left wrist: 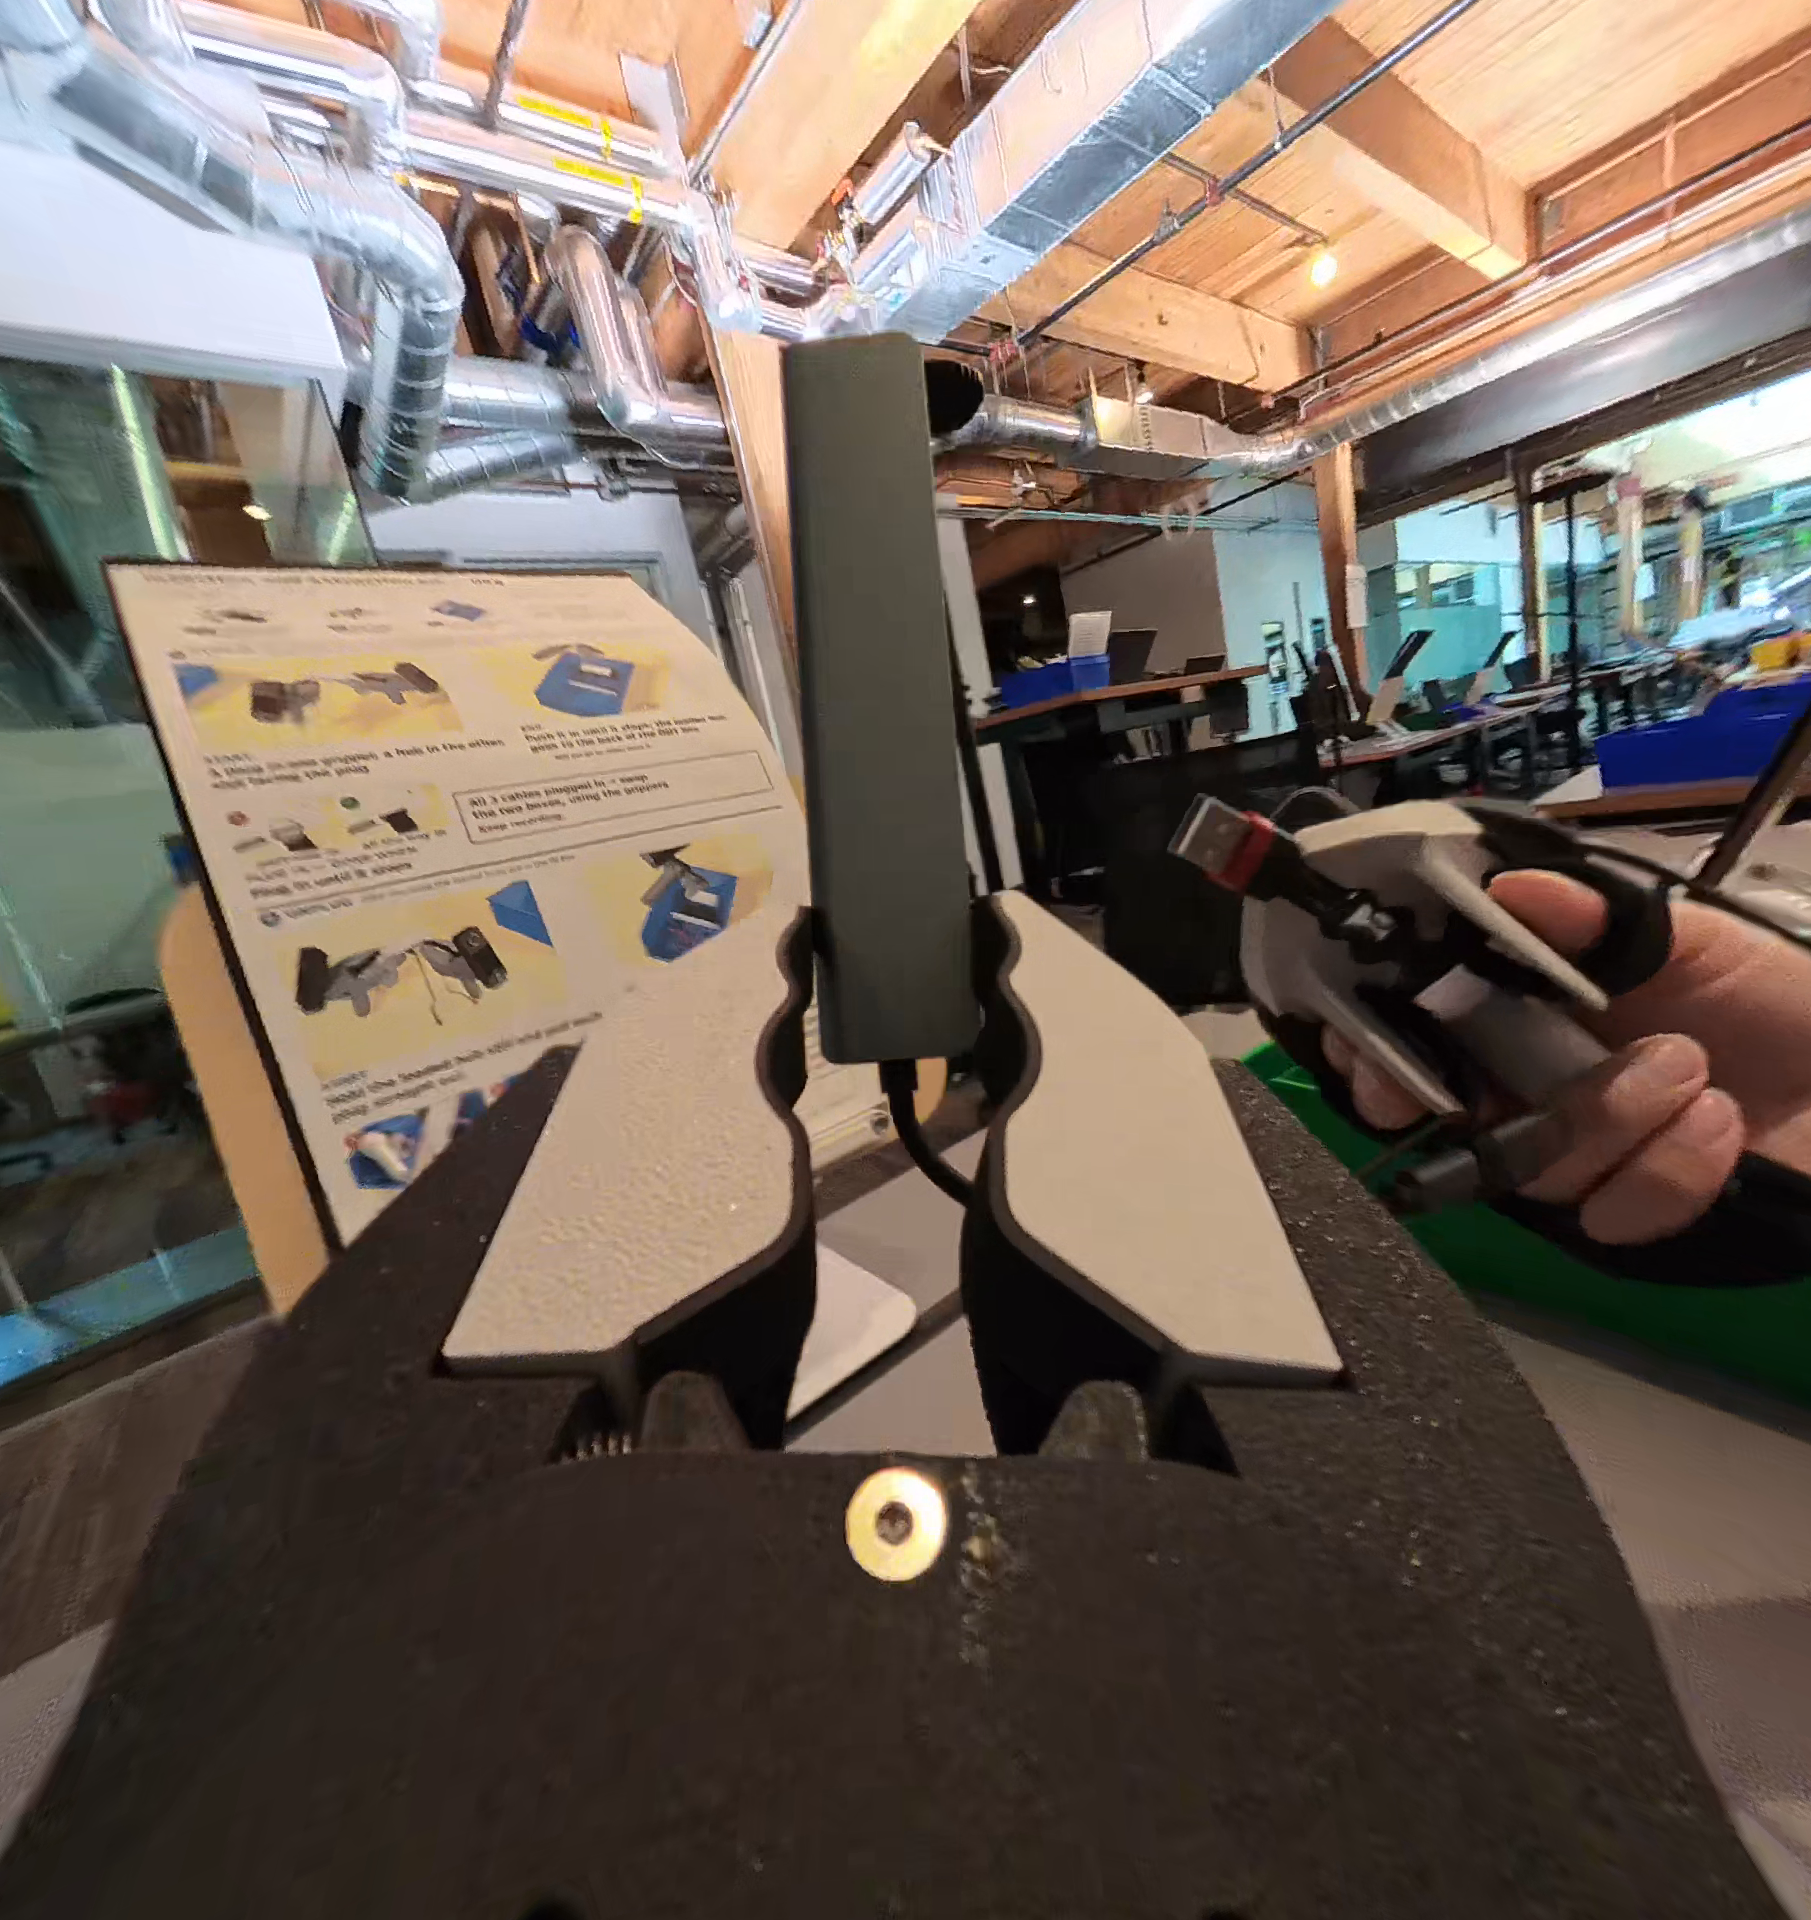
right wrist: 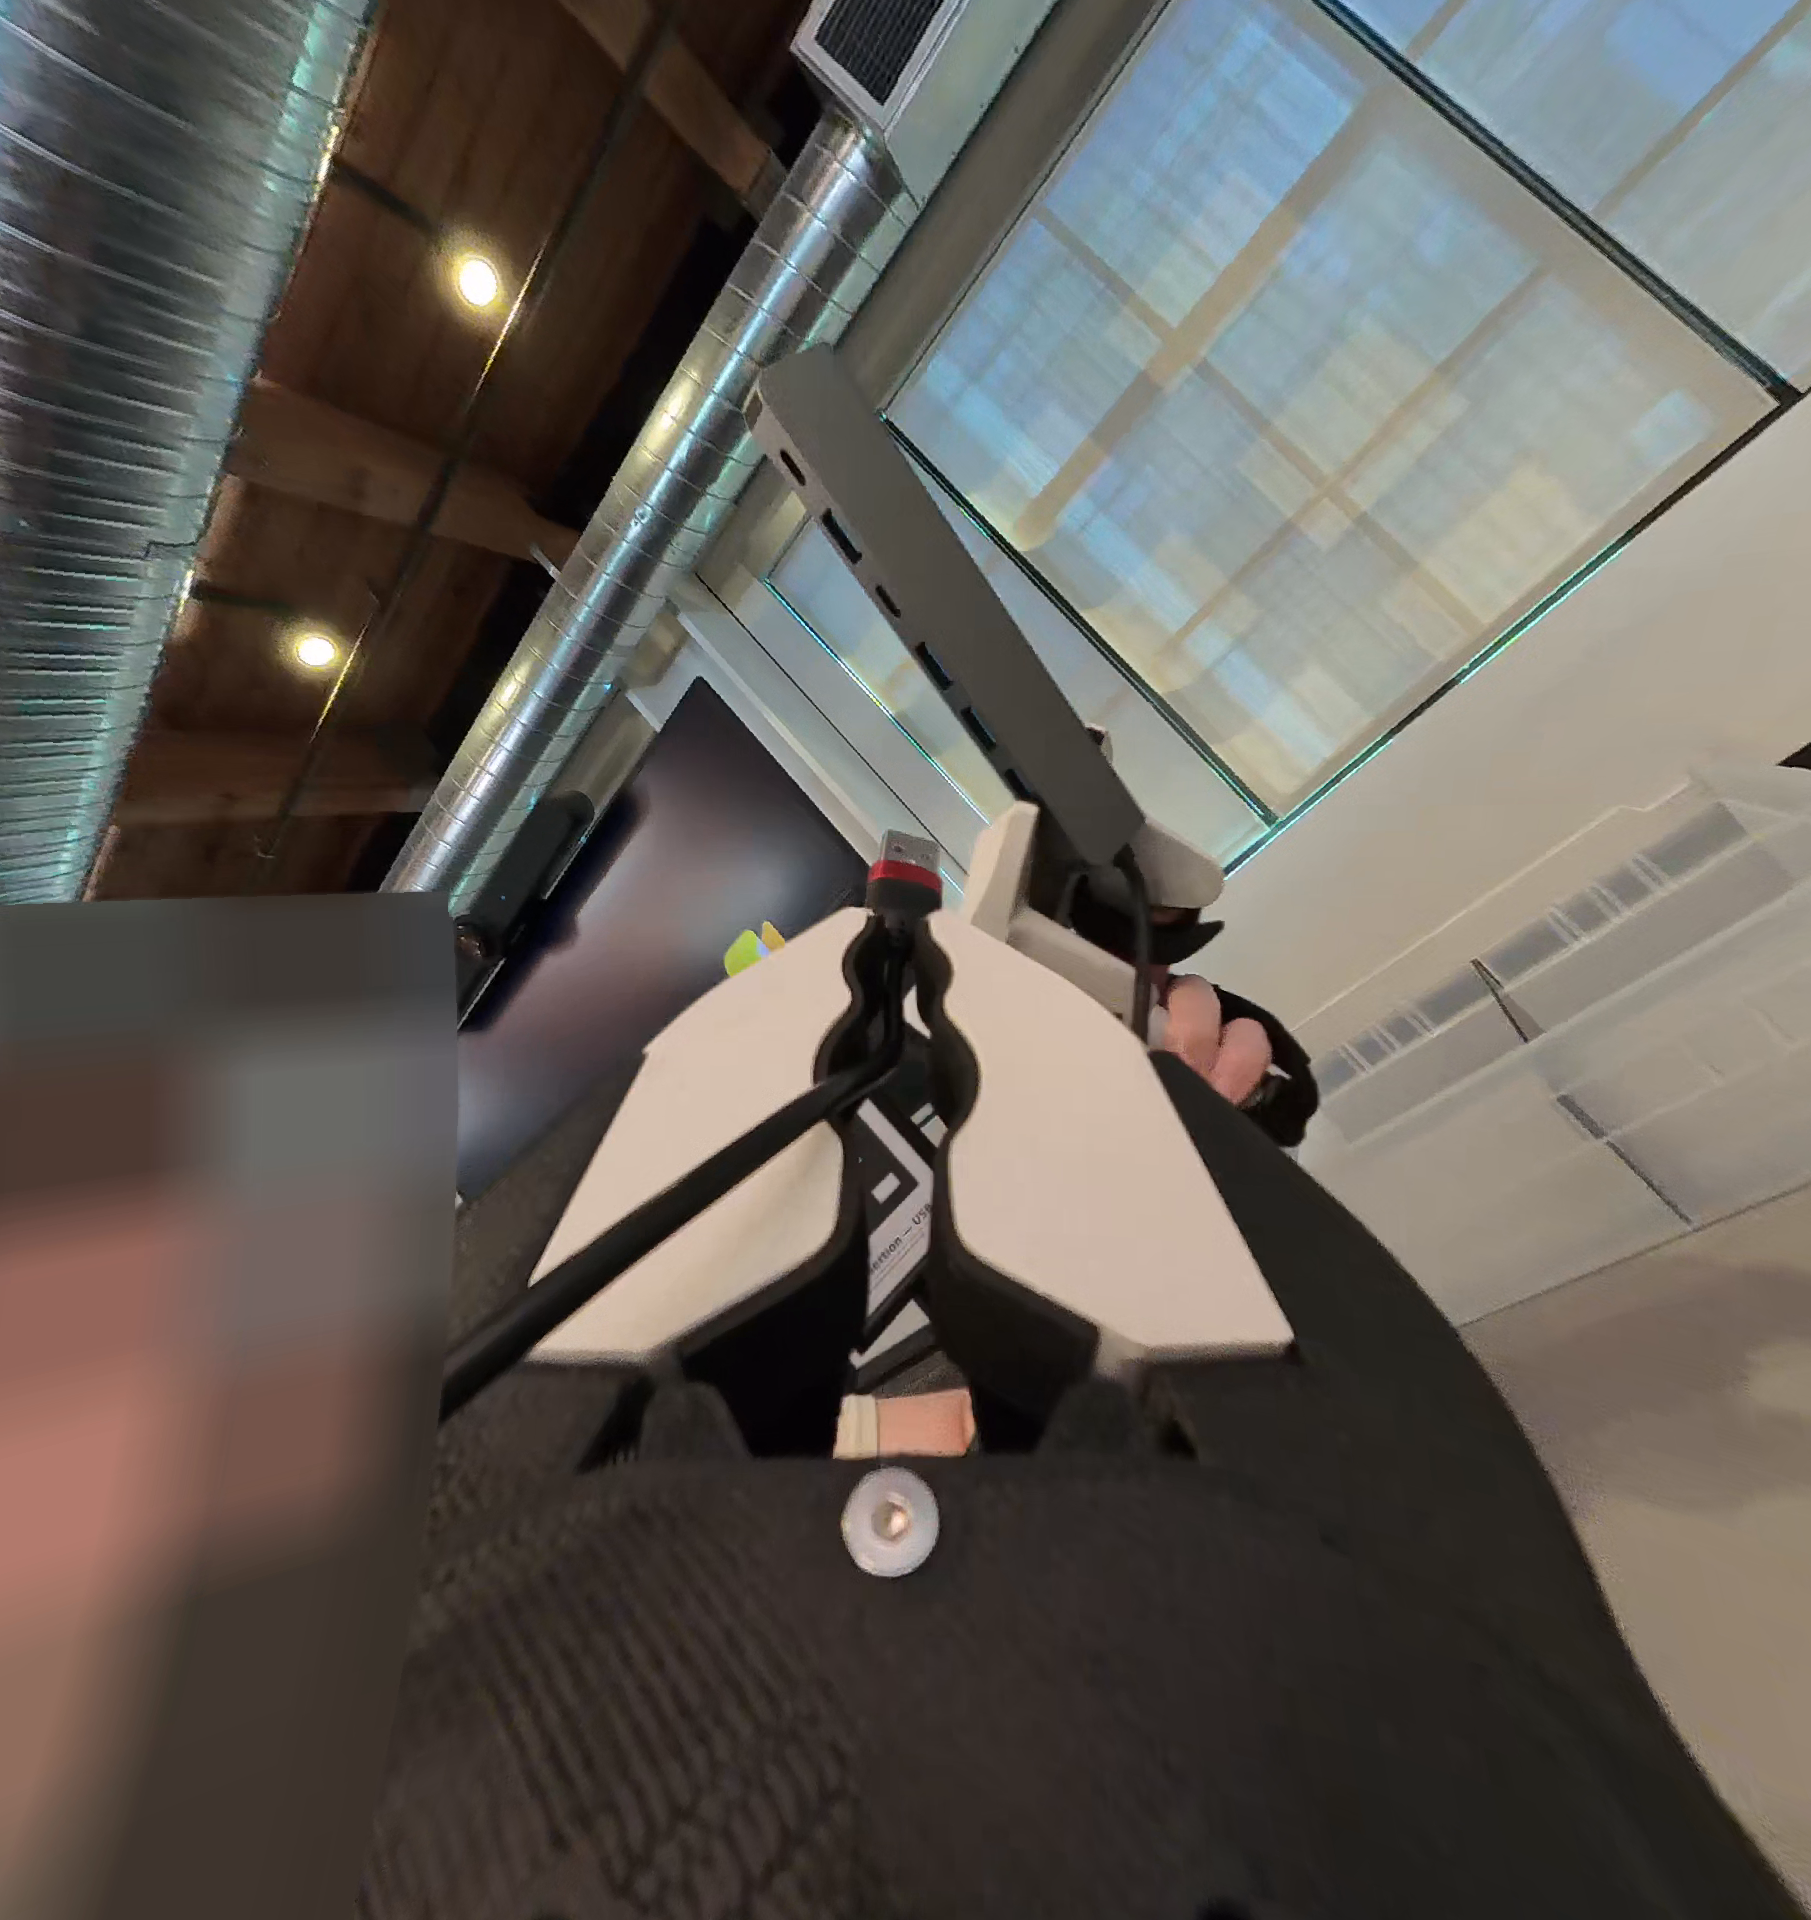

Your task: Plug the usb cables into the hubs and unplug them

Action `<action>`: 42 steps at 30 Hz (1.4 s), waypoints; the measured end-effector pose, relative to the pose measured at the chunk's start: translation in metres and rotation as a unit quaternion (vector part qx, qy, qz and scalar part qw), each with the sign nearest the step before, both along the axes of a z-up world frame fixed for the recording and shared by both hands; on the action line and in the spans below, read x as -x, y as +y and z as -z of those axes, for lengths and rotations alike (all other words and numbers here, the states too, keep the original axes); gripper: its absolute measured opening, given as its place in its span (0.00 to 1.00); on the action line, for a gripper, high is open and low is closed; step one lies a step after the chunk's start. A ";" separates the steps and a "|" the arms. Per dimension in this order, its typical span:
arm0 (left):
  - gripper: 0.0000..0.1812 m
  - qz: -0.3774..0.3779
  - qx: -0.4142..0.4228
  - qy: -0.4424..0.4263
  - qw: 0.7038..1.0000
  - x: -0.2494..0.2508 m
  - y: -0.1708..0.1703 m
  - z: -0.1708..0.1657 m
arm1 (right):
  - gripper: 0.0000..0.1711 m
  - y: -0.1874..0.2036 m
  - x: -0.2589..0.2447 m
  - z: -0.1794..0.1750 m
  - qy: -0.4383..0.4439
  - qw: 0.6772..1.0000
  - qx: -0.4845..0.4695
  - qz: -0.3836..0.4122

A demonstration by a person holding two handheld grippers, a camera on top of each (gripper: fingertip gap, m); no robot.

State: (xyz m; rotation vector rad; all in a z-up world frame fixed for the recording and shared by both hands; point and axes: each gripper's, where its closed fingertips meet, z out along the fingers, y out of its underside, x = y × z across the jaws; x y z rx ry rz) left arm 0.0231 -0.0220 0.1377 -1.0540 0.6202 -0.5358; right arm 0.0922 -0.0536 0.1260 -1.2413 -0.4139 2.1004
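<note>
holding 1 hub (left wrist: pixel 870 707) | 1 usb plug (left wrist: pixel 1221 847) | 2 hand-held grippers clamped

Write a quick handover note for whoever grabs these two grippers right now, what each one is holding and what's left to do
Left gripper: shut on the dark grey hub, held upright by its lower end, its own cable hanging down between the fingers.
Right gripper: shut on the USB cable just behind the red-collared plug; the plug sticks out past the fingertips.
Position: both are held in the air; the plug is beside the hub, apart from it.
Done: both items grasped. No cable is seen in the hub's side ports.
Left: line up the plug, insert it, then unplug.
</note>
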 end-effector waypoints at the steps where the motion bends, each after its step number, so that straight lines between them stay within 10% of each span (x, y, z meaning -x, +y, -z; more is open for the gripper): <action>1: 0.16 -0.012 -0.012 0.009 1.000 0.000 -0.001 -0.001 | 0.03 -0.002 0.001 -0.002 -0.001 1.000 -0.002 0.003; 19: 0.16 -0.112 -0.191 0.100 0.970 -0.011 -0.043 -0.025 | 0.03 -0.039 0.011 -0.026 0.102 0.986 0.126 -0.034; 42: 0.16 -0.125 -0.228 0.113 0.959 -0.027 -0.054 -0.023 | 0.03 -0.039 0.013 -0.024 0.114 0.979 0.164 -0.047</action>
